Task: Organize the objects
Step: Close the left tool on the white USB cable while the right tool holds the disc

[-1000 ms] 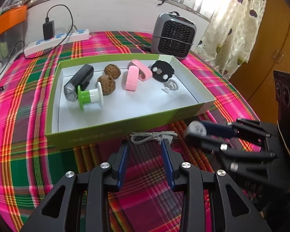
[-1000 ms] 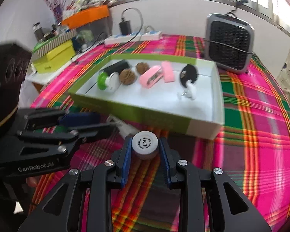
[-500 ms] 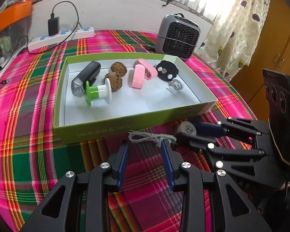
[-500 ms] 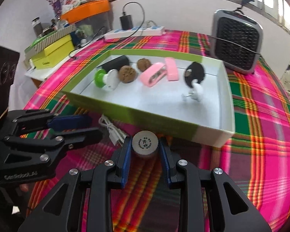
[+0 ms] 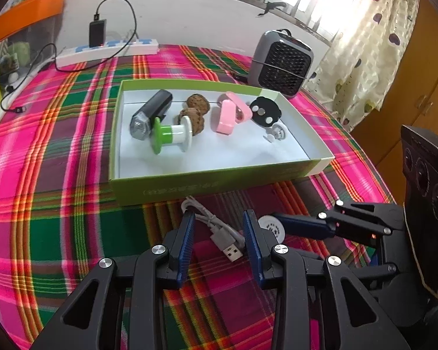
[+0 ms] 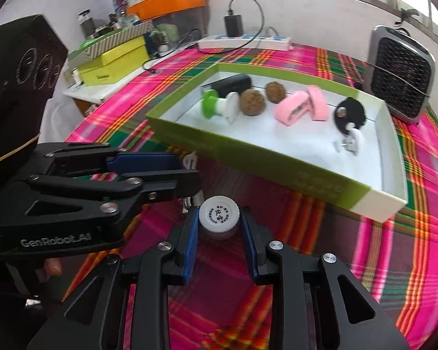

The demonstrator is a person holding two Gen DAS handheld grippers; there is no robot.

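White USB cable (image 5: pixel 219 227) lay on the plaid cloth just before the green box (image 5: pixel 207 185), running lengthwise between the left gripper's (image 5: pixel 219 230) spread fingers; the right gripper (image 6: pixel 219 221) pinched a small white-capped jar (image 6: pixel 219 214) alongside.

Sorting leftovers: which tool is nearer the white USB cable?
Left. The left tool straddles the white USB cable, pads apart; the right tool, beside it, grips a small white-capped jar.
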